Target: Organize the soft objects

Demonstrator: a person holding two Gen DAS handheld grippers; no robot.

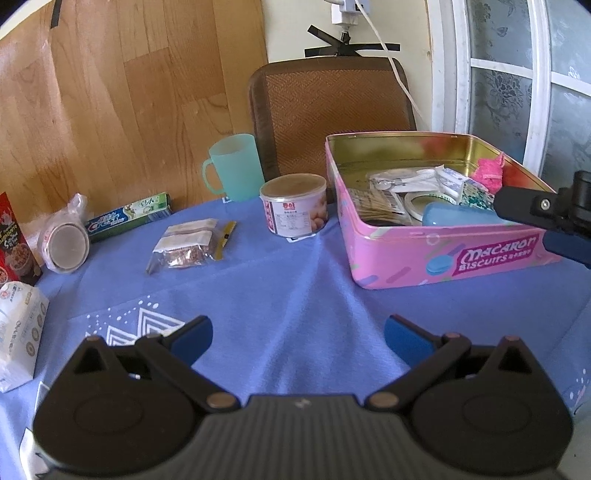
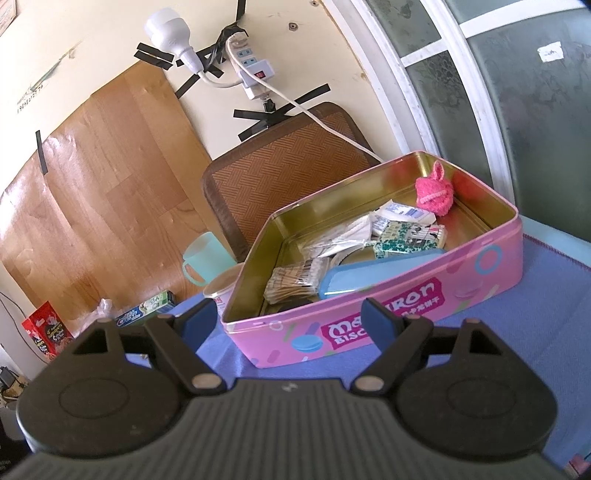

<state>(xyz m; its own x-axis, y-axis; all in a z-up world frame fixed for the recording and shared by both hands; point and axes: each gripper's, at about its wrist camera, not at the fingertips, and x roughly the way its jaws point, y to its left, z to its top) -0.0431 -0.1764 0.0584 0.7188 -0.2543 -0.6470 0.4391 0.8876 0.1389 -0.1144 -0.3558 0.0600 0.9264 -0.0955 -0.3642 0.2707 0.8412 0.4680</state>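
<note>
A lived-in home, at a tabletop under a blue cloth; woven-backed chair pushed up to the far edge; power strip and bulb taped to the wall; frosted patterned window alongside; biscuit tin, plastic mug, toothpaste box and food can scattered about.

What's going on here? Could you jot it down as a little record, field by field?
surface: blue cloth
container: pink tin, lid off
in the tin: pink knitted toy in far corner, blue case, packets
left of tin: can, green cup, toothpaste box, clear bag
left gripper: open, empty, over the cloth
right gripper: open, empty, before the tin
</note>
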